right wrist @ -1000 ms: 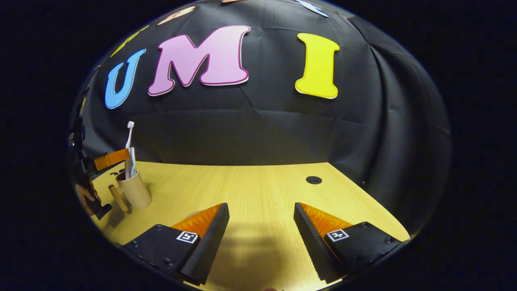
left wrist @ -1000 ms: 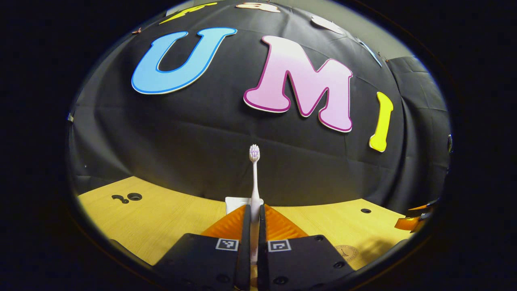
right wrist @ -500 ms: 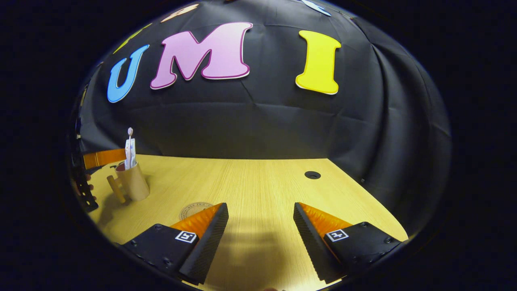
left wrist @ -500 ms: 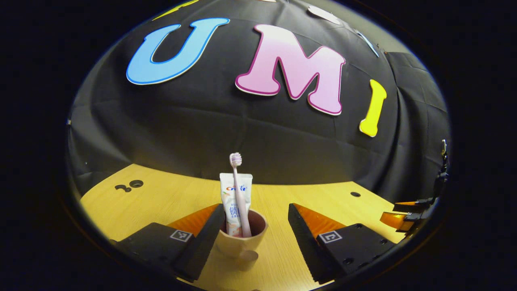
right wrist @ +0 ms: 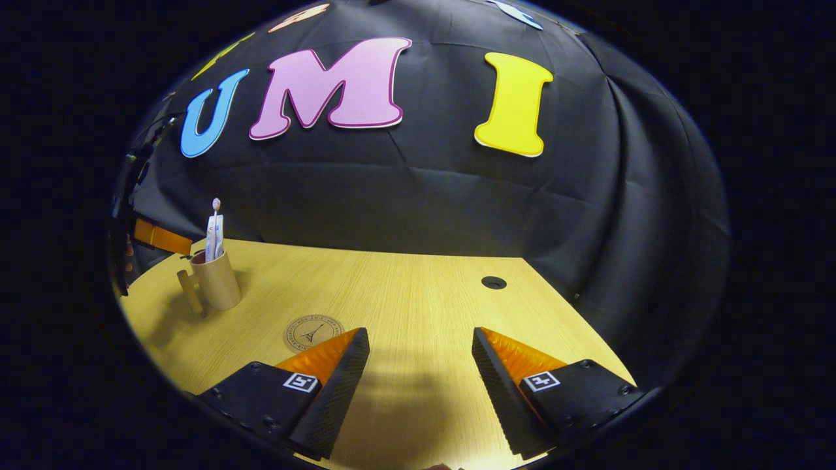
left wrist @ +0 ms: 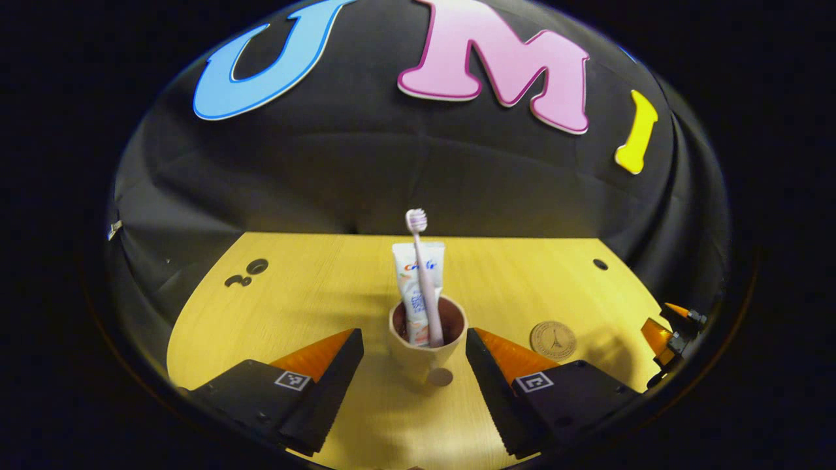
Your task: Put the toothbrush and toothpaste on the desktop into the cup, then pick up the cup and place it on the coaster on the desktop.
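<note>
Matt wood-grain desktop (right wrist: 405, 294), black cloth wall (right wrist: 424, 196)

The left tool (left wrist: 414, 343) released the toothbrush (left wrist: 423, 274) into the cup (left wrist: 424, 346) and backed off.

A light wood-grain tabletop (left wrist: 307, 307) is stretching across the booth, its grain running away from the camera in the right gripper view (right wrist: 418, 307). A round dark cable hole (left wrist: 257, 266) is sitting near its far left side, with a smaller dark, irregular cutout (left wrist: 236, 281) lying just beside it. Another small round hole (left wrist: 599, 264) is showing toward the far right; in the right gripper view a round hole (right wrist: 494, 282) is sitting near the far right edge. Black cloth (right wrist: 424, 196) is hanging behind the tabletop as the wall, creased and folding at the right corner. Soft shadows are falling across the wood nearest the camera.
</note>
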A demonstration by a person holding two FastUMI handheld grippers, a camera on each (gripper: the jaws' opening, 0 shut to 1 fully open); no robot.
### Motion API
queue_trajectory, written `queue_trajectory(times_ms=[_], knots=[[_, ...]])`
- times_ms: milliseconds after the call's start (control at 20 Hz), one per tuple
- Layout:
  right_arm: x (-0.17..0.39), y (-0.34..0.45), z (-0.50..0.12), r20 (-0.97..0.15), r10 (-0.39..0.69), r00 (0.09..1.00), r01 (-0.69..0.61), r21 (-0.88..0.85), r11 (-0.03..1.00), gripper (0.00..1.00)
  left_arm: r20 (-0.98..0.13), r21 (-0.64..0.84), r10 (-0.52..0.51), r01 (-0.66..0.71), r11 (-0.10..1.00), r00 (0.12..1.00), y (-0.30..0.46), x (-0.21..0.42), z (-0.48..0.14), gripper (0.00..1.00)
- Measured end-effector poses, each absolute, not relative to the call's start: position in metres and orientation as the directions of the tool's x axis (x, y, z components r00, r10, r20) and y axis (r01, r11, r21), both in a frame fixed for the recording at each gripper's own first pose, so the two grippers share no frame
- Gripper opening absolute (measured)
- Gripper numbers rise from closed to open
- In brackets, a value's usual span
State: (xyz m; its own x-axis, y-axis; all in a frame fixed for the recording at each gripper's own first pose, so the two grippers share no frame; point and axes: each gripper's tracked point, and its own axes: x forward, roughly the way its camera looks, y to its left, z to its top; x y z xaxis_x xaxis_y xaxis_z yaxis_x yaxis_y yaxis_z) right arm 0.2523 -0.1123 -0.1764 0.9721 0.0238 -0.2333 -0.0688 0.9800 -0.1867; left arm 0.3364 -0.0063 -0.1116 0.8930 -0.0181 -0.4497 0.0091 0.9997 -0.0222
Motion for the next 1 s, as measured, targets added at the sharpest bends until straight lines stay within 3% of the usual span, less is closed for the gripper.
queue_trajectory(times_ms=[500, 650, 850, 1000], knots=[[0.236, -0.135, -0.171, -0.279, 0.002, 0.96, -0.046, -0.15, 0.988, 0.96, -0.775, 0.073, -0.016, 0.115, 0.991, 0.631, -0.021, 0.341, -0.172, 0.98], [0.229, -0.141, -0.171, -0.3, -0.02, 0.954, -0.015, -0.116, 0.993, 0.96, -0.819, 0.132, 0.013, 0.167, 0.977, 0.574, -0.025, 0.347, -0.181, 0.97], [0.222, -0.148, -0.175, -0.319, -0.035, 0.947, -0.003, -0.118, 0.993, 0.97, -0.879, 0.089, -0.004, 0.172, 0.981, 0.476, -0.027, 0.349, -0.197, 0.91], [0.215, -0.152, -0.185, -0.351, -0.043, 0.935, 0.004, -0.111, 0.994, 0.97, -0.903, 0.056, -0.011, 0.144, 0.988, 0.43, -0.025, 0.352, -0.2, 0.76]])
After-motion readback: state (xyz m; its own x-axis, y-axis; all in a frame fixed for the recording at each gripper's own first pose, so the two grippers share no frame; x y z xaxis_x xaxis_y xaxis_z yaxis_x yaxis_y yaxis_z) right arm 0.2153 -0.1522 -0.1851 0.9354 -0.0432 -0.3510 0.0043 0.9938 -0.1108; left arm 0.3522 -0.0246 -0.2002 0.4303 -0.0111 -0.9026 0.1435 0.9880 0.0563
